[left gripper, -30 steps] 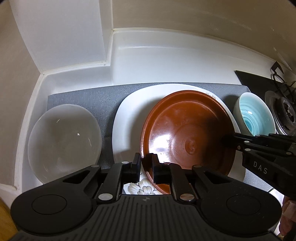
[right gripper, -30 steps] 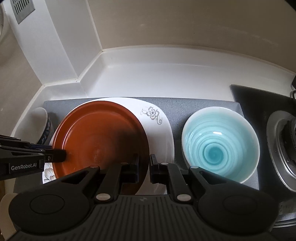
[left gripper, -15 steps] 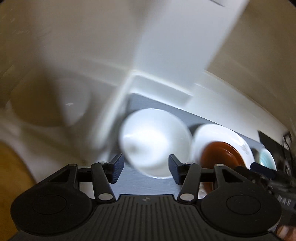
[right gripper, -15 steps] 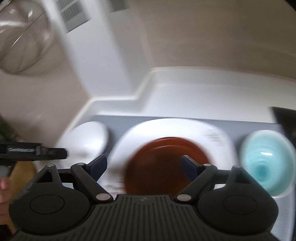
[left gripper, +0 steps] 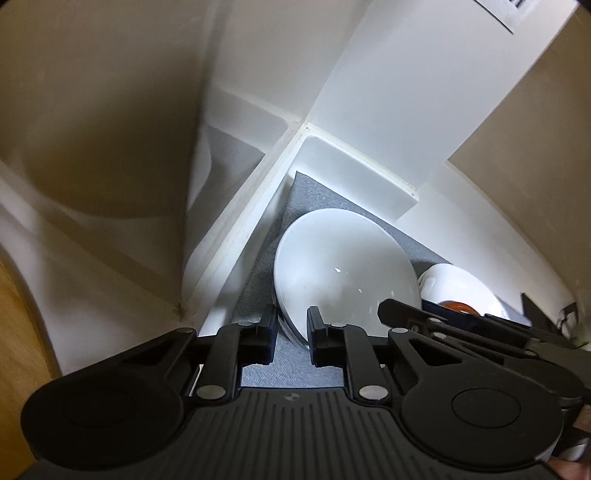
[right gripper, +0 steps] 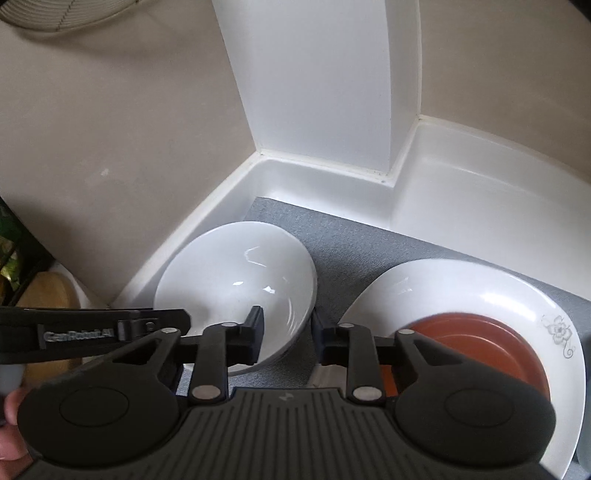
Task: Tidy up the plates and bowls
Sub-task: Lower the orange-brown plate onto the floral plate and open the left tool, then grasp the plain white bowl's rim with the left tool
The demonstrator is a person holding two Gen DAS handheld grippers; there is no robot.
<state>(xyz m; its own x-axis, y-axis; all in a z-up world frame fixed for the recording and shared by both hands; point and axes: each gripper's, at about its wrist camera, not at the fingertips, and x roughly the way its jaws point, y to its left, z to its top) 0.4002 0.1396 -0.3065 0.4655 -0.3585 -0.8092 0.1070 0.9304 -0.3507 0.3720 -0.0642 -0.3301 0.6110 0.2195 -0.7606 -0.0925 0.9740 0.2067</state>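
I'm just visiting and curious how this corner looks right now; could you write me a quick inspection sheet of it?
Surface: grey mat on a white counter.
Job's things: white bowl on the mat; brown plate lying on a white floral plate beside it.
Clutter: wooden board at the left edge.
Grippers: left gripper straddles the bowl's near rim, jaws close to it, grip unclear; right gripper open astride the bowl's right rim.
Cables: nothing seen.
Surroundings: beige walls, white pillar, wire mesh object above.
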